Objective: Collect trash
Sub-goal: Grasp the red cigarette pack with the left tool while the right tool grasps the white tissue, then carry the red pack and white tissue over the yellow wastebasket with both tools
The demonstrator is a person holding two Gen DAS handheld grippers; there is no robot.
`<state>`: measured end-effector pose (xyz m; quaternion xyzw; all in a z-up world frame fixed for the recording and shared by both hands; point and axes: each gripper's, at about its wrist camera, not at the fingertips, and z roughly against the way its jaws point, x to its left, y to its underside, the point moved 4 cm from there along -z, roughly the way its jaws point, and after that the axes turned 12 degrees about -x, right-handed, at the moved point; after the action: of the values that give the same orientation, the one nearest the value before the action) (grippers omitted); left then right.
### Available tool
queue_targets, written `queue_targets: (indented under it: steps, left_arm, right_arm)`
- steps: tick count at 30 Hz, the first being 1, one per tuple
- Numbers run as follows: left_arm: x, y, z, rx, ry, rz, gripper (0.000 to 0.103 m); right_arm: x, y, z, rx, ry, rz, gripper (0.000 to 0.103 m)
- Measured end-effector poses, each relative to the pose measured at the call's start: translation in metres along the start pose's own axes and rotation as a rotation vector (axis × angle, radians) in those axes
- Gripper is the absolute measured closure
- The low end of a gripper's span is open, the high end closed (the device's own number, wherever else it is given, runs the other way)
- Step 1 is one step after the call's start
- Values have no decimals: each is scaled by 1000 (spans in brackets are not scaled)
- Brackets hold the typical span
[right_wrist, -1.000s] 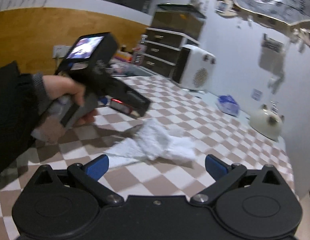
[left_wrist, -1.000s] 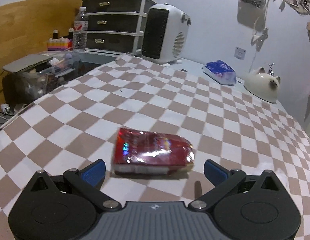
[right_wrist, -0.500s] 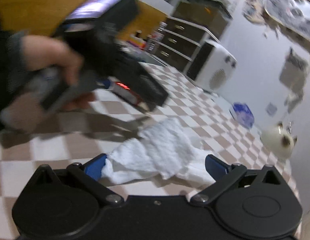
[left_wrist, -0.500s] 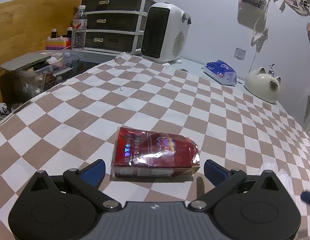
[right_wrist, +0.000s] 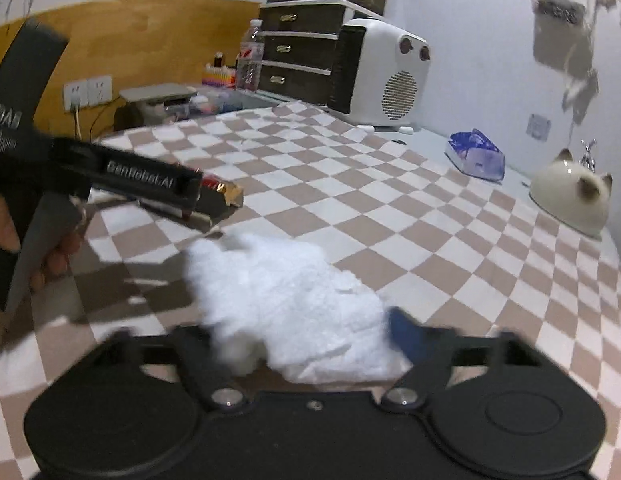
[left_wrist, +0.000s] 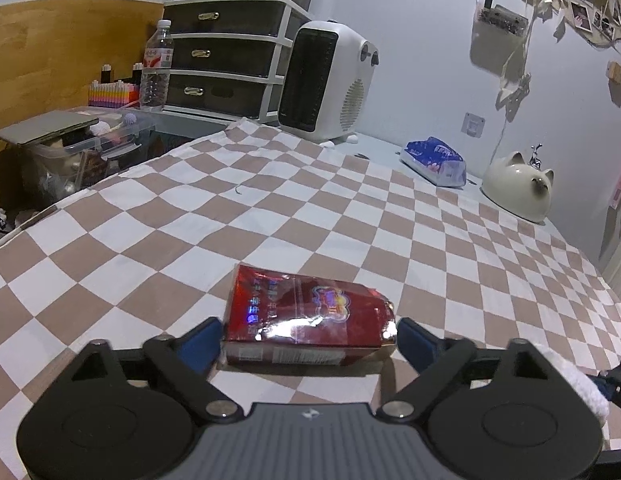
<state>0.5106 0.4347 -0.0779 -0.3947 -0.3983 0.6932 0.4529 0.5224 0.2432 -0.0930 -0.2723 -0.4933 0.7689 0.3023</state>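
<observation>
Looking down the left gripper (left_wrist: 308, 338), the shiny red foil-wrapped cigarette pack (left_wrist: 308, 316) lies flat on the brown-and-white checkered table (left_wrist: 158, 216), sitting right in the gap between the jaws. Its long axis runs side to side, so it spans the gap from one blue finger pad (left_wrist: 200, 342) to the other. The jaws are spread, with the pads just beside the pack's two short ends; I can't quite tell if either one is touching it yet. So the left one looks nearly lined up, and I'd guess a squeeze is all that's needed, though gripping it end to end could let it buckle.

Over on the right gripper (right_wrist: 310, 344), the crumpled white paper towel (right_wrist: 286, 304) is bunched between its jaws, which are spread around it, not clamped as far as I can tell (blurry). The towel lies just right of the pack, so each gripper has its own piece nearest.
</observation>
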Motion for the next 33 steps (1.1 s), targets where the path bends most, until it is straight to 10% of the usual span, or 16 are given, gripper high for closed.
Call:
queue_targets:
  steps: [8,33]
  left_arm:
    - [0,0,1,-1,10,1,12]
    - [-31,30,62,43,40,-57,14]
  right_arm:
    - [15,-2,13,-40,10,38,88]
    - [14,36,156,28,47,-244,91]
